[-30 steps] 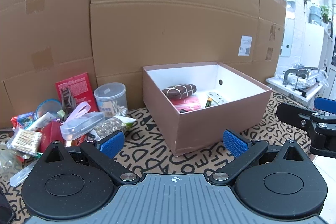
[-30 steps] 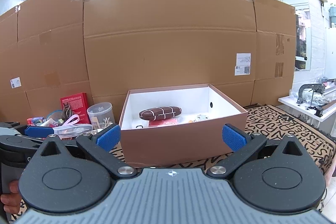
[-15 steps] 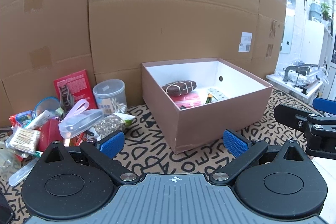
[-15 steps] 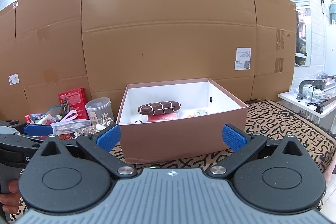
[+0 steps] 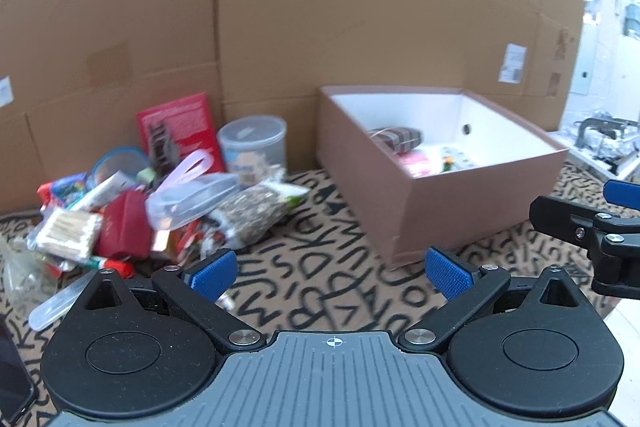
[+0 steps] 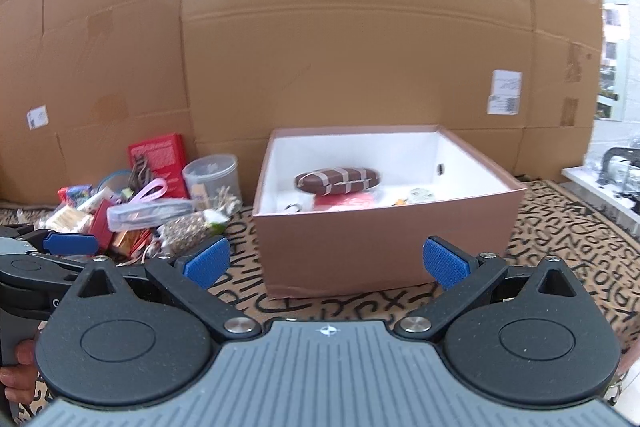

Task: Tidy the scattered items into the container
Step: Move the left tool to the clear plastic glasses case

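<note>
2 big surfaces fill both views: a cardboard wall (image 6: 340, 39) across the upper half and a letter-patterned mat (image 5: 320, 267) below it. On the mat, centre-right in the left wrist view and centre in the right wrist view, sits the open brown box (image 6: 384, 247) with a white interior; inside it lie a brown striped pouch (image 6: 338, 179), a pink packet (image 6: 346, 201) and a few small bits too blurred to name. The scattered pile (image 5: 140, 203) lies at centre-left of the left wrist view, beside the box but apart from it. From larger to smaller it holds a red booklet (image 5: 180, 123) propped against the wall, a clear round tub (image 5: 254, 145), a clear lidded case (image 5: 192, 201), a speckled bag (image 5: 256, 215), a red pouch (image 5: 126, 227) and a cotton swab pack (image 5: 70, 233). The left gripper (image 5: 330, 273), low in its frame, has its blue pads wide apart with nothing between them. The right gripper (image 6: 326, 263) is likewise spread and empty.
</note>
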`<state>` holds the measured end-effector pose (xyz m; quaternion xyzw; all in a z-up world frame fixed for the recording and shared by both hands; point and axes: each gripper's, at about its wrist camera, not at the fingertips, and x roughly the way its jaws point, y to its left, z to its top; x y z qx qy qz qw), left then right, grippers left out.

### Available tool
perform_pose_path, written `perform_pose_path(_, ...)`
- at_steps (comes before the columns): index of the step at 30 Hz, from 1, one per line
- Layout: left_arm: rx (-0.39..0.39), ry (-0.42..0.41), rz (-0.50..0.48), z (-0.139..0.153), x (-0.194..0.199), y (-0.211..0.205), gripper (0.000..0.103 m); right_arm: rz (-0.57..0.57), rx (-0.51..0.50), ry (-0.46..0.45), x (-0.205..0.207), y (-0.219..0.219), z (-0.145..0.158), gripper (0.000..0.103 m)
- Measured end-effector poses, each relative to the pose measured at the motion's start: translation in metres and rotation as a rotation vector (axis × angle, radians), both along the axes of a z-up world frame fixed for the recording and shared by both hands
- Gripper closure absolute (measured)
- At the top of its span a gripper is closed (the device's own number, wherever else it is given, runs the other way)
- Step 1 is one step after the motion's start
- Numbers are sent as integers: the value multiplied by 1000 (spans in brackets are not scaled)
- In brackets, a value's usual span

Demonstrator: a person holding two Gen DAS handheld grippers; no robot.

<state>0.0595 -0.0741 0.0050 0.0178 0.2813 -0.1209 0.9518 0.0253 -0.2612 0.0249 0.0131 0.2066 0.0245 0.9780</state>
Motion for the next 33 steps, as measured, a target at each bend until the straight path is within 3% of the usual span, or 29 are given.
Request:
perform_pose_path(8, -35, 73, 102, -36, 19, 62, 0, 131, -46, 73, 36, 48, -21, 1)
perform_pose_path(16, -69, 119, 161, -54, 42, 102, 0, 247, -76, 116, 68, 87, -35, 1)
perform_pose_path(25, -82, 56, 147, -32, 70, 123, 3, 326, -56, 105, 102, 108, -33, 1)
perform_pose_path(30, -163, 55, 139, -19, 87, 137, 5, 346, -40, 133, 120, 116, -44, 1)
perform_pose_path(33, -144, 38, 133, -12, 100, 133, 6, 363, -62, 130, 128, 125, -51, 1)
